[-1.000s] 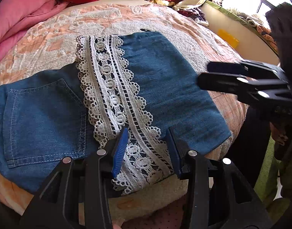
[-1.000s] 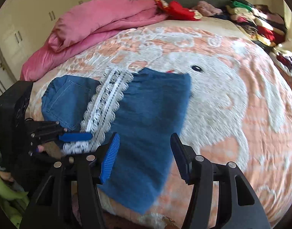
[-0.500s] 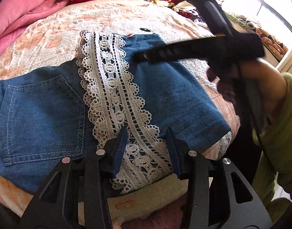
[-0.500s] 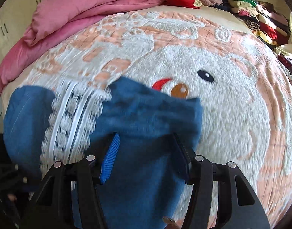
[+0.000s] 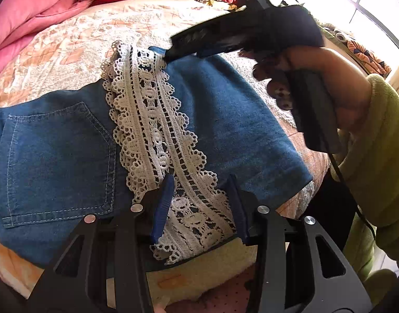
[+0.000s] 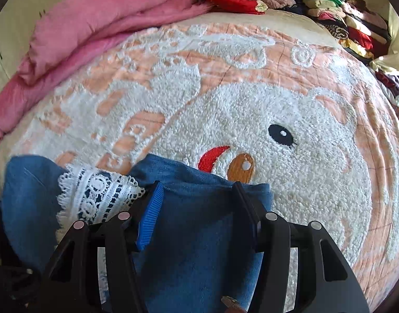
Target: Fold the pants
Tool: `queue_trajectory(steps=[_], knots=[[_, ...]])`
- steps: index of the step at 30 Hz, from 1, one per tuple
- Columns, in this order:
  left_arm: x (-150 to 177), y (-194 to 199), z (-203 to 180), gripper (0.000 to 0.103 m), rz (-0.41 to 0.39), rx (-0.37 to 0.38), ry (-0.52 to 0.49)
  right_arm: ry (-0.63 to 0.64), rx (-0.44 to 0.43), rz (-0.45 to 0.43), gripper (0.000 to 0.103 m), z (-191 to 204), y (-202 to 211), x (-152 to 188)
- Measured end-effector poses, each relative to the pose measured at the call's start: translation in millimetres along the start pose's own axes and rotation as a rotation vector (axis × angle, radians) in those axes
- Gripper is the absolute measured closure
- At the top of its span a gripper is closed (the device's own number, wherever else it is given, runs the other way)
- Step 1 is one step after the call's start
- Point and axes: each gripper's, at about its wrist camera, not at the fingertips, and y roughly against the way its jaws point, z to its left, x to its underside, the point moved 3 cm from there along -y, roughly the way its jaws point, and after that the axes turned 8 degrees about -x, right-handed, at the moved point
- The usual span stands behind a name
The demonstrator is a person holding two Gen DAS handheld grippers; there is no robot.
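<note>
Two pairs of jaws stand apart over the blue denim pants with a white lace band (image 5: 225,120), which lie partly folded near the edge of the bed with a peach and white fleece blanket (image 6: 251,99). The left gripper (image 5: 199,203) straddles the near end of the lace strip (image 5: 157,135) with its blue pads on either side of it, not pinching anything that I can see; the right gripper (image 6: 196,203) hovers wide open at the far edge of the denim, just short of the embroidered animal face (image 6: 251,156). From here the likely failure is a shallow or single-layer grab: if either pair of jaws closes on only the top layer, the layers would slide apart and the fold would skew. The openwork lace could also snag on a pad and drag the strip out of line. With the two grippers at opposite ends, uneven lifting would twist the cloth. Hard to judge is whether any fingertip touches the fabric, since the pads hide the contact line in both views. The pants' left end with the back pocket (image 5: 55,161) runs towards the picture edge, the right gripper blocks the far corner in the left view, and the pink quilt (image 6: 95,20) and piled clothes (image 6: 343,18) lie well apart.
</note>
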Motion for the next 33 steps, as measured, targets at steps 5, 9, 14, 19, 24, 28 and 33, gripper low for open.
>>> queue_trajectory(steps=[5,9,14,19,24,28,33], knots=[[-1.5,-0.9,1.3,0.069,0.001,0.000,-0.001,-0.059,-0.073,-0.073,0.035,-7.1,38.7,8.1],[-2.5,0.8,2.4,0.069,0.001,0.001,0.003,-0.095,-0.122,-0.114,0.034,-11.2,67.0,22.9],[-3.0,8.1,3.2,0.068,-0.002,-0.005,0.008,-0.074,-0.135,-0.144,0.006,-6.0,95.3,41.7],[-2.8,21.5,3.1,0.059,-0.022,-0.017,0.012,-0.077,-0.136,-0.167,0.006,-0.4,111.0,54.0],[-5.1,39.2,11.1,0.047,-0.054,-0.050,0.030,-0.083,-0.138,-0.199,0.006,1.2,125.9,57.3],[-6.9,55.1,18.8,0.037,-0.086,-0.076,0.044,-0.076,-0.130,-0.201,0.005,5.3,134.4,59.2],[-9.6,73.1,30.4,0.022,-0.124,-0.104,0.071,-0.064,-0.136,-0.211,0.005,12.9,141.7,60.8]])
